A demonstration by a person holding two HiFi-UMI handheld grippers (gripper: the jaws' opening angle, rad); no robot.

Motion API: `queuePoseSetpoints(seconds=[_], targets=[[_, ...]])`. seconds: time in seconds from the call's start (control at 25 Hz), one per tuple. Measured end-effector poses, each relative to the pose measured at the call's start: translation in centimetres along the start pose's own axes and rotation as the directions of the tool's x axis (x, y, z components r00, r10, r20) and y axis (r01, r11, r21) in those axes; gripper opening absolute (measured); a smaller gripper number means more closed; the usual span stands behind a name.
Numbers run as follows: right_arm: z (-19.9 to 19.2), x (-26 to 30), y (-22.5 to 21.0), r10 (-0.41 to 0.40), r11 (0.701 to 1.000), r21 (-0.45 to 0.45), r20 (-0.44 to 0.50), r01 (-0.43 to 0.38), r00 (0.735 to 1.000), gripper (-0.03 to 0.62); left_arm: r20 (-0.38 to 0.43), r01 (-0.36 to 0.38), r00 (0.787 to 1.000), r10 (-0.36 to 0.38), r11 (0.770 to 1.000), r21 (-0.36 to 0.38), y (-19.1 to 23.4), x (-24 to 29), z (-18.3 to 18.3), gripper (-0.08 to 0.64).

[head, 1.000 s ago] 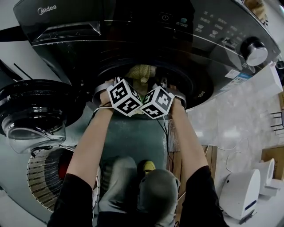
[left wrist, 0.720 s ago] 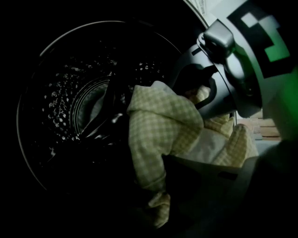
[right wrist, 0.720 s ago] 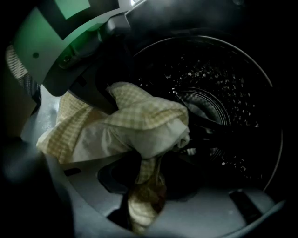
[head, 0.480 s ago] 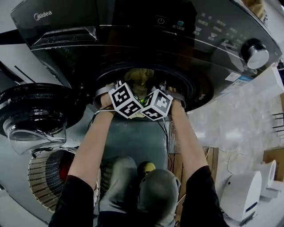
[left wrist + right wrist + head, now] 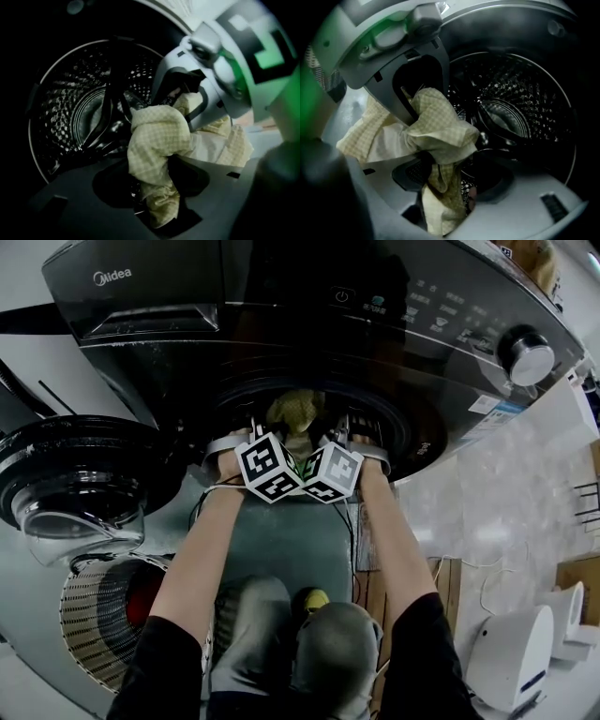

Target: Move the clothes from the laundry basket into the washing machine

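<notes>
A yellow checked cloth (image 5: 295, 412) hangs bunched in the mouth of the washing machine's drum (image 5: 394, 432), between my two grippers. My left gripper (image 5: 262, 432) and right gripper (image 5: 339, 432) sit side by side at the drum's rim, their marker cubes touching. Both sets of jaws have just been opening. The cloth (image 5: 157, 140) still lies between the left gripper's (image 5: 154, 192) parted jaws and droops into their gap. The same cloth (image 5: 440, 129) sags loosely through the right gripper's (image 5: 445, 192) jaws. The perforated drum (image 5: 79, 108) behind it is dark.
The washer's round glass door (image 5: 75, 484) stands swung open at the left. A white slatted laundry basket (image 5: 94, 634) with something red (image 5: 141, 601) inside sits on the floor at lower left. My knees are just below the drum. A white appliance (image 5: 511, 652) stands at lower right.
Both grippers stay at the drum's mouth and their cubes have rolled a little. The yellow cloth still shows just beyond them.
</notes>
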State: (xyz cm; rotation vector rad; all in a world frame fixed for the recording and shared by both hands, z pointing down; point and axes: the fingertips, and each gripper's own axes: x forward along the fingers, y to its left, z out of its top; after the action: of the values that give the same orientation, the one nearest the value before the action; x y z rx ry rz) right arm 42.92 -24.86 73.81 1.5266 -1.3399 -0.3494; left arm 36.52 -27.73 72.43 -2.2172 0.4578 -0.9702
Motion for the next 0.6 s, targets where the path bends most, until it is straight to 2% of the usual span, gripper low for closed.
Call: queuePoseSetpoints(seconds=[0.16,0.24,0.36,0.4,0.6], targets=[[0.3,-0.2,-1.8,-0.067,0.998,-0.014,-0.01,0.066,0.998,0.243,0.006,-0.038,0.999,0.038,0.998,-0.059,1.3,0.4,0.3,0.227],[0.4,-0.1,-2.0,-0.098,0.995,-0.023,0.005,0.098,0.995,0.191,0.034,-0.066,0.997,0.069,0.995,-0.077,2.0,0.1,0.6,0.221],[0.9,-0.4,-3.1,-0.175,0.984,-0.02,0.041,0.176,0.984,0.095,0.056,-0.09,0.994,0.094,0.993,-0.073,2.5,-0.1,0.9,0.149],[1.0,-0.6,-3.5,-0.196,0.98,-0.005,0.052,0.197,0.979,0.053,0.059,-0.091,0.994,0.094,0.994,-0.065,2.5,-0.1,0.9,0.144],[1.4,-1.0,-3.5,-0.188,0.979,0.099,0.082,0.18,0.979,0.046,0.082,-0.093,0.992,0.097,0.994,-0.054,2.1,-0.5,1.1,0.098]])
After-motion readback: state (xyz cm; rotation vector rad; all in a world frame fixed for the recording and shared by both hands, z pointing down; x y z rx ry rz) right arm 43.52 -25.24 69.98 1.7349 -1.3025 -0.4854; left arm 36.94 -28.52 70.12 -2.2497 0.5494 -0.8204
